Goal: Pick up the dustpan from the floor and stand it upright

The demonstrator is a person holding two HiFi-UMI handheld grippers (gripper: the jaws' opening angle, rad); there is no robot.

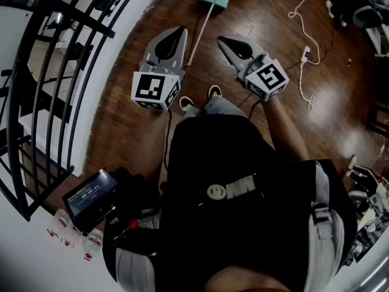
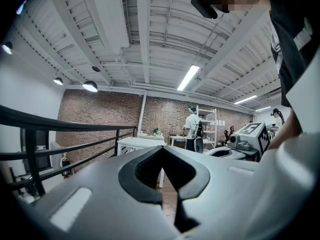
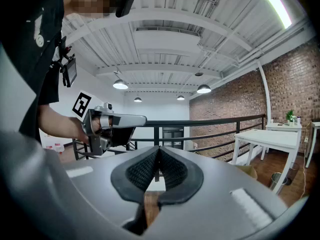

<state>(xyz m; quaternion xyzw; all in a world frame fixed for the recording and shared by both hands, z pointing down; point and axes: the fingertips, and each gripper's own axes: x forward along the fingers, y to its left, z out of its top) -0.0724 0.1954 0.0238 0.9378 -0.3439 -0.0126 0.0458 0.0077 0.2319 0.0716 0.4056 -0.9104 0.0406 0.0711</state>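
On the dark wooden floor point(image 1: 273, 11), a slim-handled teal dustpan point(image 1: 214, 0) lies flat.

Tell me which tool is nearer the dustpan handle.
Left, going by the head view. The left tool sits right beside the lower end of the dustpan handle; the right tool is on its other side, across a strip of floor.

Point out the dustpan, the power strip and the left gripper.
dustpan point(image 1: 214, 0): head view, on its teal pan end.
power strip point(image 1: 306, 55): head view, on its white body.
left gripper point(image 1: 180, 30): head view, at the tips of its fingers.
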